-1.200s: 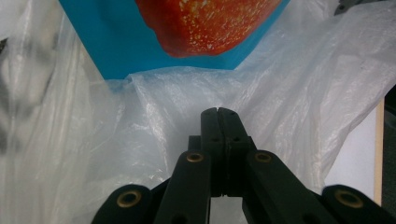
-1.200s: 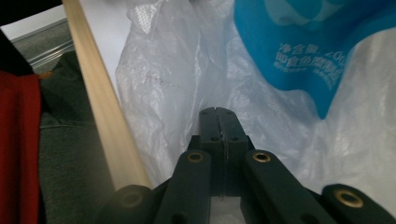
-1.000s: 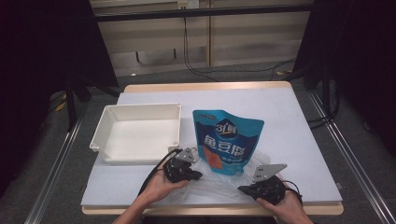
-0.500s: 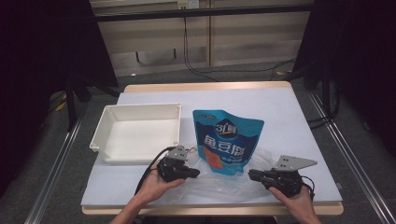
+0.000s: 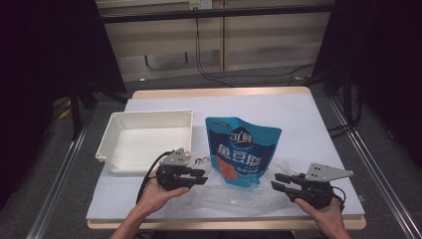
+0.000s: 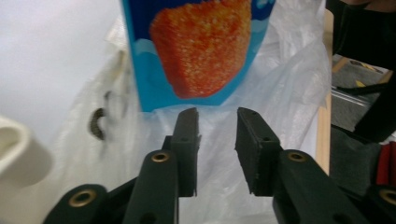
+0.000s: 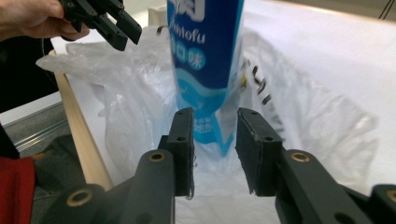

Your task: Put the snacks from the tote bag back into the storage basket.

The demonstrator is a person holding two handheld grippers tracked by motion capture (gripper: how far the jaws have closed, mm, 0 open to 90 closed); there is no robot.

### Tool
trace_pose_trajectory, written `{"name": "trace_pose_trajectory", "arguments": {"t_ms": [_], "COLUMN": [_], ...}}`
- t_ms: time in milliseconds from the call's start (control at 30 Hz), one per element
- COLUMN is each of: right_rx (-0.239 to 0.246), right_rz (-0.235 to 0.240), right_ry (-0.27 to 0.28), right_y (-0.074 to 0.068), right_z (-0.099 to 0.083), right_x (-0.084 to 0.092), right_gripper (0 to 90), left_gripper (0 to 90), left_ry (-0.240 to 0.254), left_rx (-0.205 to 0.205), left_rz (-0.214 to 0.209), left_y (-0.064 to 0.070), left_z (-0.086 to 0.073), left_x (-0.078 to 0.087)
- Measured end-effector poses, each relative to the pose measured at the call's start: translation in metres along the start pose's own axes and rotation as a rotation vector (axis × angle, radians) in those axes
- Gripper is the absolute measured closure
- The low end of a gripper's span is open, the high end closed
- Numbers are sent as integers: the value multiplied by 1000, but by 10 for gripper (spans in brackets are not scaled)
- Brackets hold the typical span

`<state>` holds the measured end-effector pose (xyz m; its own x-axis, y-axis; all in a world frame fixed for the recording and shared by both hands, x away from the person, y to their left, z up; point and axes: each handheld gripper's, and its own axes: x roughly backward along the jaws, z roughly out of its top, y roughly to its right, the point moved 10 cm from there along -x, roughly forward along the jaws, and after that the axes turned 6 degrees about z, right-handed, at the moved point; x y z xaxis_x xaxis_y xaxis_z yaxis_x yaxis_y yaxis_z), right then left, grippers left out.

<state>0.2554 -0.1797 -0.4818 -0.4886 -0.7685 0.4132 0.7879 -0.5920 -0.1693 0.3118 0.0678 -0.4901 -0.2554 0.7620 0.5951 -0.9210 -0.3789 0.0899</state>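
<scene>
Left gripper (image 5: 199, 177): near table edge, jaws point right toward the pouch. Jaws apart with a clear gap, just been opening; nothing clamped. In the left gripper view the bag film lies under and beyond the tips, not pinched.
Right gripper (image 5: 279, 181): near table edge on the right, jaws point left toward the pouch. Jaws apart, just been opening; nothing between the pads. In the right gripper view the pads (image 7: 184, 140) are bare and the bag sits below and ahead.
Pouch (image 5: 241, 149): blue snack pouch, mid-table, between the two grippers. Its lower end sits on or in the bag mouth; cannot tell which. Orange food picture on its front faces the left gripper (image 6: 217, 119).
Bag (image 5: 234, 194): clear thin plastic, crumpled flat on the table at the near edge, spread between both grippers and under the pouch's lower end. Free of both grippers.
Tray (image 5: 107, 144): white, left of the pouch, well apart from the bag; the left gripper is just beside its near right corner.
Table (image 5: 308, 124): white top, wood edge.
Hands: left hand (image 5: 159, 191) and right hand (image 5: 321, 211) come in from the bottom, each wrapped round its gripper body.
</scene>
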Motion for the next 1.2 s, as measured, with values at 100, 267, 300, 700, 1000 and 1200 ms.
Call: {"name": "trace_pose_trajectory", "arguments": {"t_ms": [100, 267, 300, 700, 1000, 1200], "right_rx": [-4, -13, -23, -3, -14, -8], "right_rz": [-14, -36, -42, -61, -70, -56], "right_ry": [35, 67, 80, 109, 123, 116], "right_y": [2, 4, 3, -16, -26, -29], "right_z": [6, 9, 9, 8, 5, 3], "right_x": [11, 21, 23, 22, 22, 20], "right_gripper": [588, 488, 414, 222, 171, 165], "left_gripper": [594, 510, 463, 277, 234, 233], "left_ry": [14, 24, 27, 69, 102, 65], "left_rx": [18, 36, 36, 31, 11, -34], "left_rz": [14, 23, 26, 136, 133, 114], "left_y": [-6, -8, -9, -27, -33, -30], "left_z": [1, 3, 3, 20, 44, 63], "left_x": [4, 7, 9, 34, 51, 50]}}
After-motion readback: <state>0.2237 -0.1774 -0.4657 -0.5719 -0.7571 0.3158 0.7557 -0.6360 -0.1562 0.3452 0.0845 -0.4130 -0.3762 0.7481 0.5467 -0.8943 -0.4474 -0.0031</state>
